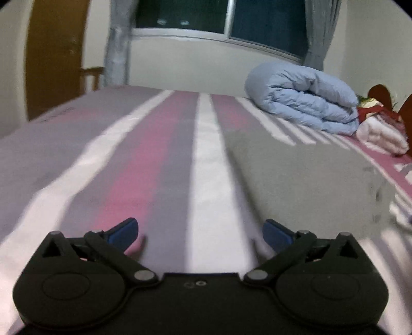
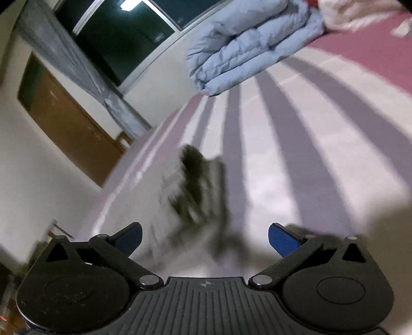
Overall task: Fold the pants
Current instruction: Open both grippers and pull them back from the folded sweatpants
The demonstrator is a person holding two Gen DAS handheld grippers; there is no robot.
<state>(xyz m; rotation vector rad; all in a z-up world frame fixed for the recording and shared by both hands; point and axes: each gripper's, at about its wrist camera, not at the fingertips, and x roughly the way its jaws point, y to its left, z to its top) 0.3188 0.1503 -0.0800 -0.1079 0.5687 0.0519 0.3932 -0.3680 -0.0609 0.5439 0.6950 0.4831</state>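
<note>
The grey pants (image 1: pixel 303 180) lie flat on the striped bed to the right of my left gripper (image 1: pixel 200 232), which is open and empty, low over the sheet. In the right wrist view the pants (image 2: pixel 195 190) are a blurred grey bundle with dark folds just ahead of my right gripper (image 2: pixel 206 238). Its blue pads (image 2: pixel 283 238) stand wide apart with nothing between them.
A folded light-blue duvet (image 1: pixel 303 100) sits at the far right of the bed (image 1: pixel 144 159); it also shows in the right wrist view (image 2: pixel 247 43). White and red bedding (image 1: pixel 381 128) lies beside it. A window (image 1: pixel 221 18), curtains and a wooden door (image 1: pixel 54 56) stand behind.
</note>
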